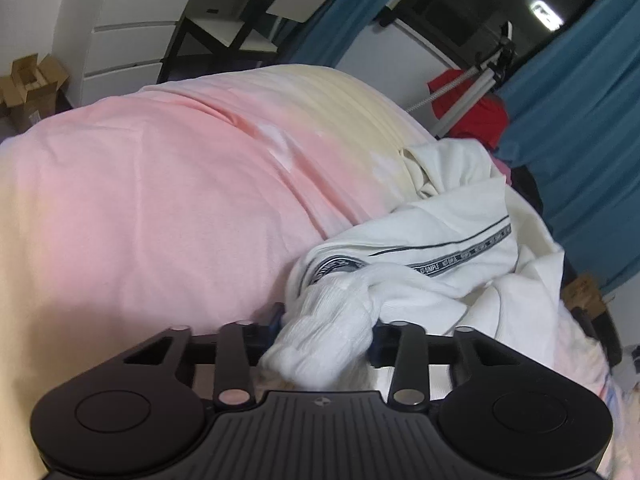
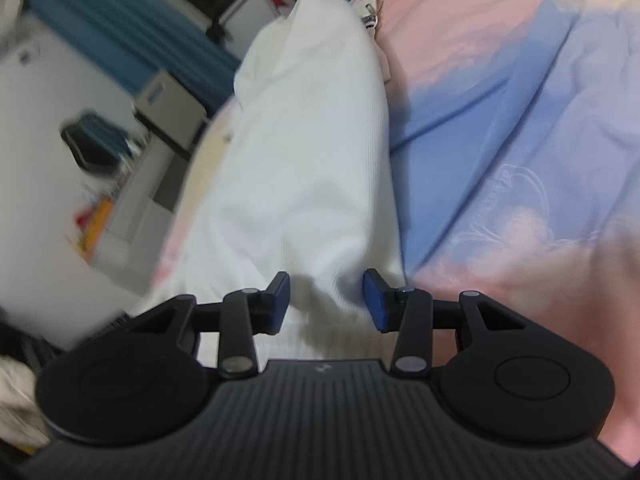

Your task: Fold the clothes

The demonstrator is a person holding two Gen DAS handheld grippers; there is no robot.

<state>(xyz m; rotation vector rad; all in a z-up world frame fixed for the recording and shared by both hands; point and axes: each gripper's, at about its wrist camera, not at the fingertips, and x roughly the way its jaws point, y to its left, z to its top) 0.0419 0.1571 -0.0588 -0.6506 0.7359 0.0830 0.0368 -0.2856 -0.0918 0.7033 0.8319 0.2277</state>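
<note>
Lay crumpled on the bed (image 1: 140,200): white shirt (image 1: 440,240), soft, with a ribbed knit feel and a dark printed stripe across it. Spread under it, a smooth pink and cream sheet (image 1: 160,152), turning blue in the right view. Left gripper (image 1: 326,330) closed tight on a thick ribbed bunch of the shirt, with the rest trailing away to the right. Right gripper (image 2: 327,300) held wide open, blue pads (image 2: 376,300) apart, gripping nothing. Stretched long and straight away from it, a ribbed white part of the shirt (image 2: 304,152), lying right between and under the fingers.
</note>
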